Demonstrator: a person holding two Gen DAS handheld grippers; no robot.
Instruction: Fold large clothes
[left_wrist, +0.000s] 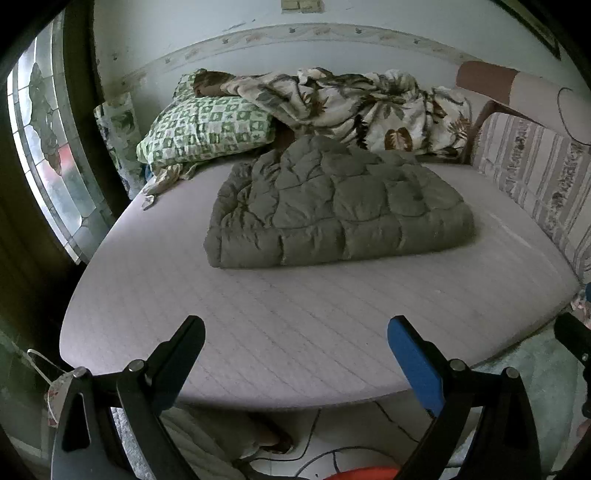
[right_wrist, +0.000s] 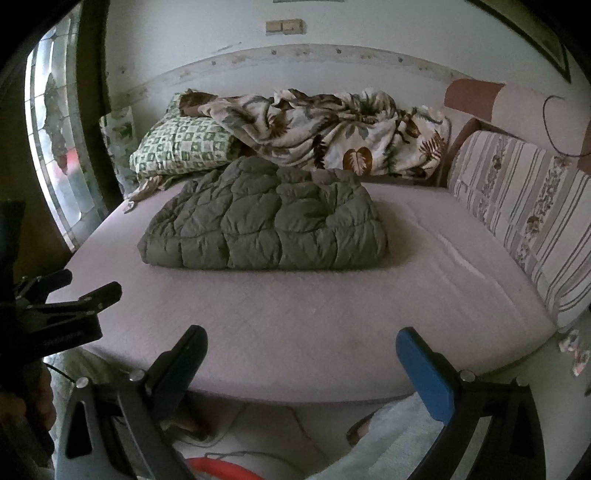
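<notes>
A grey-green quilted comforter (left_wrist: 338, 206) lies folded into a thick rectangle on the middle of the pale mattress (left_wrist: 258, 325); it also shows in the right wrist view (right_wrist: 266, 225). My left gripper (left_wrist: 295, 328) is open and empty, held back over the mattress's near edge, well short of the comforter. My right gripper (right_wrist: 301, 338) is open and empty too, at the near edge of the mattress (right_wrist: 295, 332). The left gripper also shows from the side in the right wrist view (right_wrist: 77, 299), at the left.
A green checked pillow (left_wrist: 207, 129) and a crumpled leaf-print blanket (left_wrist: 351, 103) lie at the back by the wall. A striped cushion (left_wrist: 535, 177) lines the right side. A stained-glass window (left_wrist: 44, 147) is at the left. Cables and an orange object (left_wrist: 365, 472) lie on the floor.
</notes>
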